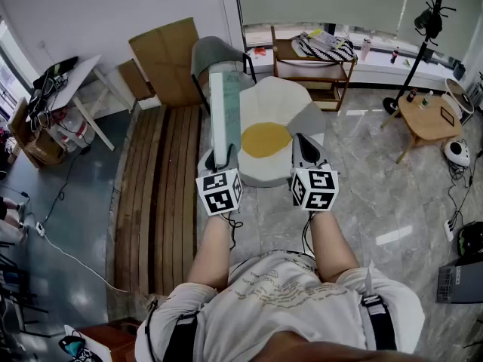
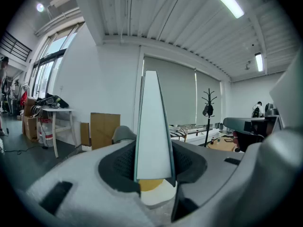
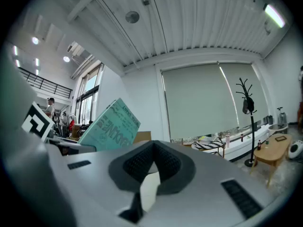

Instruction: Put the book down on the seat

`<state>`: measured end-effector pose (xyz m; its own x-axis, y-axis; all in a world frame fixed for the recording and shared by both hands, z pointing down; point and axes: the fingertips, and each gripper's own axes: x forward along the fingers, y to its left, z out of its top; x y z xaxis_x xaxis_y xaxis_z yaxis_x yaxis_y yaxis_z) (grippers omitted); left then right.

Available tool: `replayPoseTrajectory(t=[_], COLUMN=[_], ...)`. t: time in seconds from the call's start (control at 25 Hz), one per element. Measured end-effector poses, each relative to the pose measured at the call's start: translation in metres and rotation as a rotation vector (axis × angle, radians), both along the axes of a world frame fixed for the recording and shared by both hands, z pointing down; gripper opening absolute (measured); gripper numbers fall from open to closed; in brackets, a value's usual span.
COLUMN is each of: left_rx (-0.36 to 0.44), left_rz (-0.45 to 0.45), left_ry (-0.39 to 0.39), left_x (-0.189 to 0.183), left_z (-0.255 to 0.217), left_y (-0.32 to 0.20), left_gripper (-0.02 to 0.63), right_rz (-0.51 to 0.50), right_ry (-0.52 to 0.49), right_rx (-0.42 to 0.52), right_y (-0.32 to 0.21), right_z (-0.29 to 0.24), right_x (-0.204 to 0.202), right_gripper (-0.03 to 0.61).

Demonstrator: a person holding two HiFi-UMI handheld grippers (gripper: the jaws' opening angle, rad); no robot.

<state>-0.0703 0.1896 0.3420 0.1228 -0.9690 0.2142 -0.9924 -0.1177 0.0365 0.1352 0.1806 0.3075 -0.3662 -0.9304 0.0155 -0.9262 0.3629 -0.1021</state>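
Observation:
A tall, thin book with a pale green cover [image 1: 225, 111] stands upright, and my left gripper [image 1: 219, 157] is shut on its lower edge. In the left gripper view the book [image 2: 152, 126] rises straight up between the dark pads [image 2: 118, 162]. Just ahead and below is the seat [image 1: 272, 104], a low white egg-shaped cushion with a yellow centre. The book hangs over the seat's left edge. My right gripper [image 1: 306, 153] is over the seat's right side, shut and holding nothing. Its view shows the book's printed cover [image 3: 111, 126] off to the left.
A wooden slat platform [image 1: 162, 187] runs along the left of the seat. Behind the seat are a grey chair [image 1: 215, 55], cardboard sheets [image 1: 166, 55] and a wooden shelf [image 1: 313, 66]. A round wooden table [image 1: 430, 115] and a coat stand [image 1: 423, 44] are at the right.

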Motion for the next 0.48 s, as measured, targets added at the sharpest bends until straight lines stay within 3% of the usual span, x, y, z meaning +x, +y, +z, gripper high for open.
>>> replayPoseTrajectory(t=[0.48], left_rx=[-0.004], left_rz=[0.055], left_ry=[0.047], left_x=[-0.003], left_z=[-0.008], left_y=[-0.012], left_gripper=[0.174], right_rz=[0.001], right_ry=[0.033], right_rx=[0.034], right_y=[-0.006], right_z=[-0.015], right_x=[-0.016], right_gripper=[0.026])
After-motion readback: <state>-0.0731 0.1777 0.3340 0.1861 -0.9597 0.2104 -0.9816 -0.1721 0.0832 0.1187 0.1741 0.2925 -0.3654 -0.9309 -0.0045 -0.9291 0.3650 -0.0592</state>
